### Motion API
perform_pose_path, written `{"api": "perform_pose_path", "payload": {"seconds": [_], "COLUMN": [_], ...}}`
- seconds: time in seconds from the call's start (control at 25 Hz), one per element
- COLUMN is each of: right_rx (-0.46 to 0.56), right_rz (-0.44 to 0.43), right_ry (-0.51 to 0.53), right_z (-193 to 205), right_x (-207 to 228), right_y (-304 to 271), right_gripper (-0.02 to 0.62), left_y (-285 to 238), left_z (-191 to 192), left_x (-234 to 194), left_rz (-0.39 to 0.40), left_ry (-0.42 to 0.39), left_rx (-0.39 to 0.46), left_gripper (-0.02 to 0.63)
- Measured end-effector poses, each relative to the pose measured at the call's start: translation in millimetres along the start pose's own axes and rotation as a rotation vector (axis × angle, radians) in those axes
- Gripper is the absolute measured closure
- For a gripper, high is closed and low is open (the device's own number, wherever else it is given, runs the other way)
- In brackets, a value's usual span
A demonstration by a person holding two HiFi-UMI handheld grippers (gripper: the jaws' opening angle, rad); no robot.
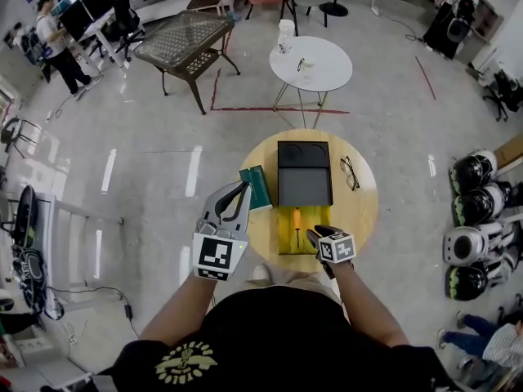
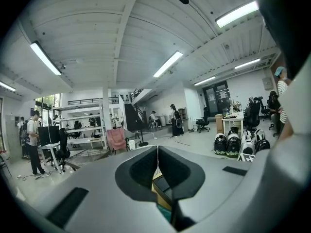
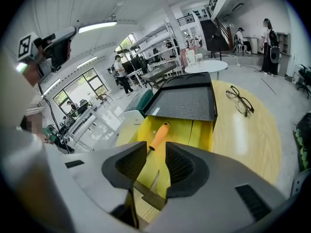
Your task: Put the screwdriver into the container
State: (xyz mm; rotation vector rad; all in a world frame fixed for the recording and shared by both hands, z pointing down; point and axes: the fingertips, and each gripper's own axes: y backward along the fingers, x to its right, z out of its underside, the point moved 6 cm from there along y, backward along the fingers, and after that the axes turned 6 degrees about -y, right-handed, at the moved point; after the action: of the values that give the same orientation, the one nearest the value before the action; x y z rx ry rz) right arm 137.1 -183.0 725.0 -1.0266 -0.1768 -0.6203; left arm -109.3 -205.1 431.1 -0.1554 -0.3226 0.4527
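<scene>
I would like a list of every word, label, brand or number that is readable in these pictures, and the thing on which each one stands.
No readable word or number in any view.
Left claw's marker cube: black-and-white square pattern only, no letters.
Right claw's marker cube: the same kind of pattern, no letters.
Yellow emblem on the person's black shirt: too small and blurred to read.
Teal book-like object: no legible print.
</scene>
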Motion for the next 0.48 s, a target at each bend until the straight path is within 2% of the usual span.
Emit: {"api": "perform_pose_path", "payload": {"seconds": [0.2, 0.48], "right_rx": [0.101, 0.281], "right_rz": [-0.020, -0.051], "right_ry": [0.057, 0.164], "right_z": [-14, -52], "right_x": [-14, -47], "right_y": [25, 73], "right_gripper": [0.472, 0.561], "left_y": [0, 0], "left_z": [-2, -8], "left_x": [-2, -5], "left_rz": [0.005, 0.009], "left_ry": [0.006, 0.017], "left_rx": [0.019, 0.051], "left_gripper": [0.586, 0.586]}}
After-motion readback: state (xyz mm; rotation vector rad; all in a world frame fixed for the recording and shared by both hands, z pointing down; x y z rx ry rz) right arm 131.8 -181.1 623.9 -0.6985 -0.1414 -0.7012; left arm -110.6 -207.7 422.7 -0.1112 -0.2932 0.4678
